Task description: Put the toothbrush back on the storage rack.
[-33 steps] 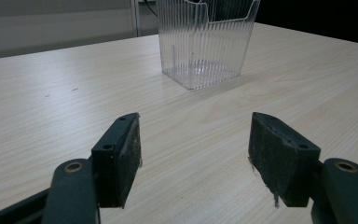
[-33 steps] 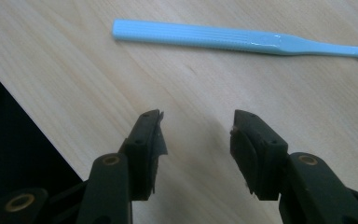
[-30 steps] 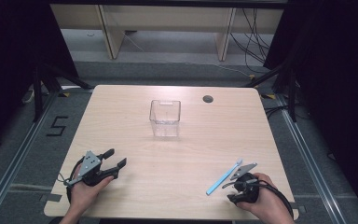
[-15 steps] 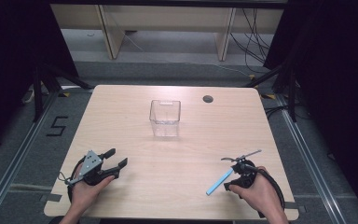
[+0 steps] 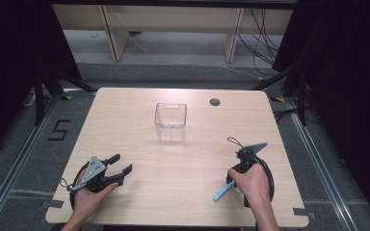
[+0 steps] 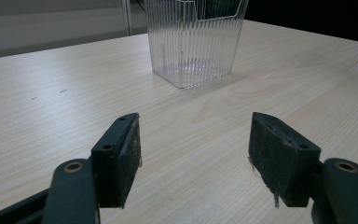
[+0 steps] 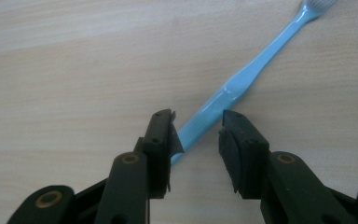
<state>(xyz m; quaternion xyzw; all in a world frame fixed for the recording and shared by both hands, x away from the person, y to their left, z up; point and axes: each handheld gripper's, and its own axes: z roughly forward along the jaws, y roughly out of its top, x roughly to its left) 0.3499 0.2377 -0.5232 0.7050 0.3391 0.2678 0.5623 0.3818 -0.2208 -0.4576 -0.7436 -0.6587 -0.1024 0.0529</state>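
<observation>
Right tongs (image 7: 196,133) pointing down at the worktop (image 5: 139,144), jaws partly spread and straddling the handle end of the blue toothbrush (image 7: 242,77), having just been closing; one pad touching, no firm pinch yet. Toothbrush lying flat near the right front edge, well apart from the clear plastic cup (image 5: 170,121). Best centred over the handle, lowered squarely, then squeezed evenly. Left tongs (image 6: 193,156) spread wide, empty, resting near the left front.
</observation>
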